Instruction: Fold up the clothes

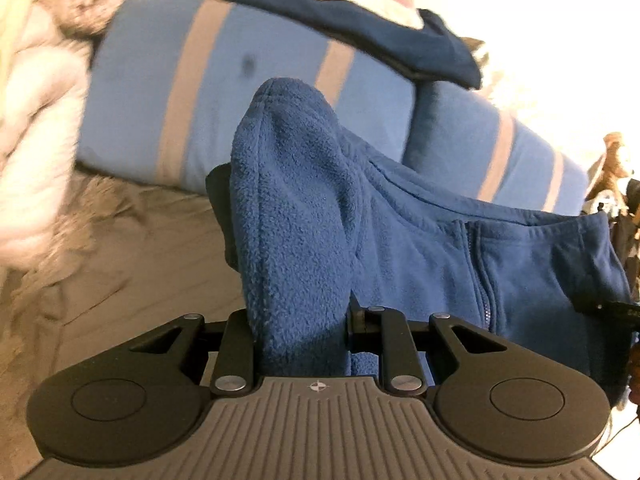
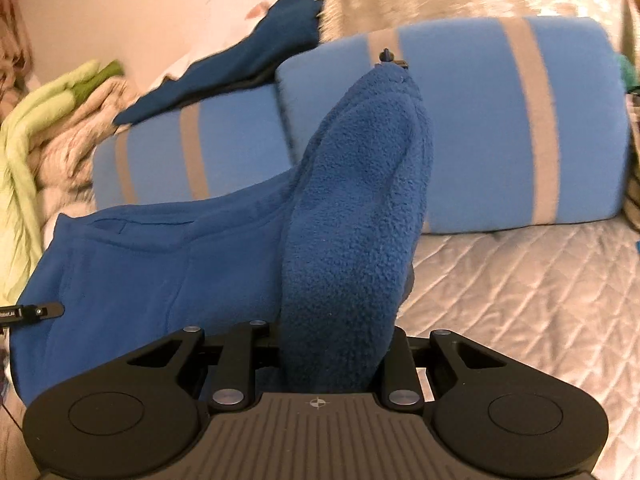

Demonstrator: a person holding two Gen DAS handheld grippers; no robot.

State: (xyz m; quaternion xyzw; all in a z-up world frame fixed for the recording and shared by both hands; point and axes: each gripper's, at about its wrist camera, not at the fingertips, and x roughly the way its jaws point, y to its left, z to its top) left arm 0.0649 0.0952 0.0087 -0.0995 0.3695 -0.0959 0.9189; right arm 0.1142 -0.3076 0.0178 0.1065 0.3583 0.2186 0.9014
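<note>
Both wrist views show your two grippers grasping one royal-blue fleece zip jacket (image 1: 420, 248), stretched between them above the bed. Your left gripper (image 1: 298, 264) is clenched on a bunched fleece corner that rises toward 12 o'clock and hides the fingers; the jacket's body, with its zipper (image 1: 484, 280), runs off toward 3 o'clock. Your right gripper (image 2: 340, 280) grasps the opposite corner, and the cloth there trails toward 9 o'clock. Held by two corners, the garment probably hangs free so that it can be spread flat before folding. Behind it, at 12 o'clock, lie the light-blue bolster cushions with grey stripes (image 2: 500, 120) and a dark navy garment (image 1: 360, 28) draped over them. The beige quilted bedspread (image 2: 520, 300), at 4 o'clock in the right view, offers the laying surface.
</note>
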